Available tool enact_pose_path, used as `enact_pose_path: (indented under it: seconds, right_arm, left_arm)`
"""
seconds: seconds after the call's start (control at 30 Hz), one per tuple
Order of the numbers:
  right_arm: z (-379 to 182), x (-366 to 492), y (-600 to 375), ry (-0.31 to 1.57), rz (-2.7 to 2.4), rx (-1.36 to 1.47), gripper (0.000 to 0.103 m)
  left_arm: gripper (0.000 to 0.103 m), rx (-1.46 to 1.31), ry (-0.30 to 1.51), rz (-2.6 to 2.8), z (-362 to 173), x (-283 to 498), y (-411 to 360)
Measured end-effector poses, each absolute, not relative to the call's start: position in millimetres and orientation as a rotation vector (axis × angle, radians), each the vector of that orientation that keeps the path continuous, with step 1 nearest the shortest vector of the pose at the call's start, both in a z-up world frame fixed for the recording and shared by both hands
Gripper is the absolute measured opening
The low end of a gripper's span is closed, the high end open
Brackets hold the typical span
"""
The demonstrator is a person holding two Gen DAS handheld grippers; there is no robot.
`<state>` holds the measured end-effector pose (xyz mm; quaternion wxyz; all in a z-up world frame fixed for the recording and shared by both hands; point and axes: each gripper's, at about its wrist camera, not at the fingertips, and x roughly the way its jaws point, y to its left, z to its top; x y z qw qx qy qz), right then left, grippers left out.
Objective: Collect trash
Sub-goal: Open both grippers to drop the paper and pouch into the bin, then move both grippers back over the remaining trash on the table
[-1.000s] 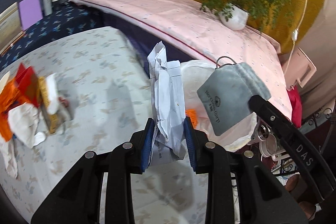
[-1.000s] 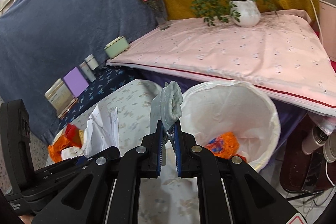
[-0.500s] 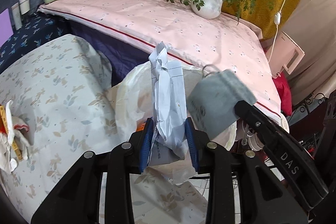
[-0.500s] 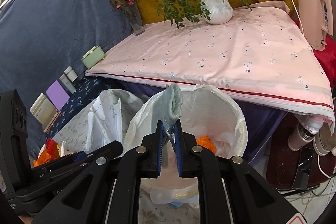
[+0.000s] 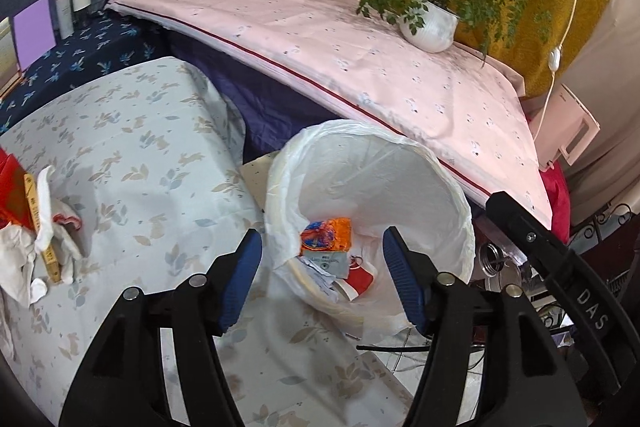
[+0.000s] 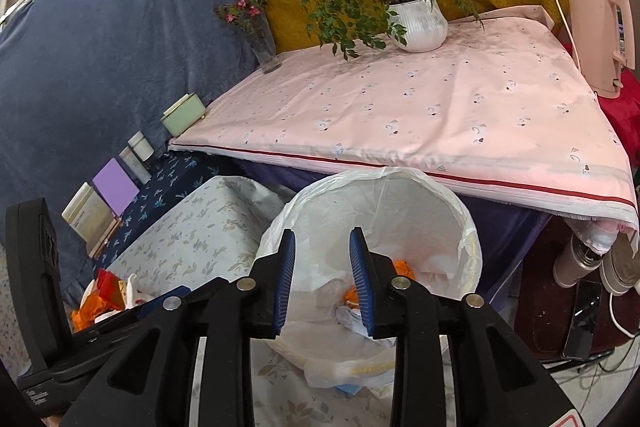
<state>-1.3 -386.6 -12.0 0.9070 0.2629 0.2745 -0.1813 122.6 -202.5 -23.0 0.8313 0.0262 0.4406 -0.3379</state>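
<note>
A round trash bin lined with a white plastic bag [image 5: 400, 163] stands beside the low table; it also shows in the right wrist view [image 6: 420, 203]. Orange wrappers and crumpled paper [image 5: 330, 247] lie at its bottom. My left gripper [image 5: 322, 259] is open and empty over the bin's near rim. My right gripper [image 6: 322, 257] is open and empty above the bin. A pile of trash, red, orange and white pieces [image 5: 32, 227], lies on the table at the far left, also seen in the right wrist view [image 6: 106, 293].
The low table has a leaf-print cloth [image 5: 140, 147]. Behind the bin is a higher surface under a pink cloth [image 6: 420, 107] with a potted plant [image 6: 418, 23] and a flower vase [image 6: 264, 47]. Flasks and cables [image 6: 580, 267] crowd the floor at right.
Both grippers have opened. The crumpled white paper has left my left gripper and the grey pouch has left my right gripper; neither is between the jaws now.
</note>
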Motion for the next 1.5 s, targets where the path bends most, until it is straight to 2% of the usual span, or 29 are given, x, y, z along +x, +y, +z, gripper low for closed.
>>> enact_pose_path:
  seconds: [0.2, 0.33, 0.7, 1.1, 1.5]
  right_arm:
    - [-3.4, 6.0, -362.0, 0.572, -0.327, 0.513, 0.030]
    - [0.7, 13.3, -338.3, 0.583, -0.283, 0.489, 0.034]
    - [7.0, 35.3, -266.5, 0.625, -0.157, 0.417, 0.035]
    - [4.3, 59.6, -191.9, 0.679, -0.032, 0.337, 0.035]
    - [-13.7, 88.8, -141.8, 0.744, 0.046, 0.294, 0.035]
  left_arm:
    - [0.062, 0.019, 0.905, -0.657, -15.2, 122.9, -169.1]
    - [0.063, -0.008, 0.892, -0.603, -13.6, 125.1, -140.0]
    - [0.070, -0.078, 0.872, -0.426, -14.4, 130.8, -45.2]
    - [0.074, -0.176, 0.898, -0.233, -35.4, 138.2, 61.8]
    - [0.075, -0.241, 0.945, -0.084, -65.1, 149.7, 135.0]
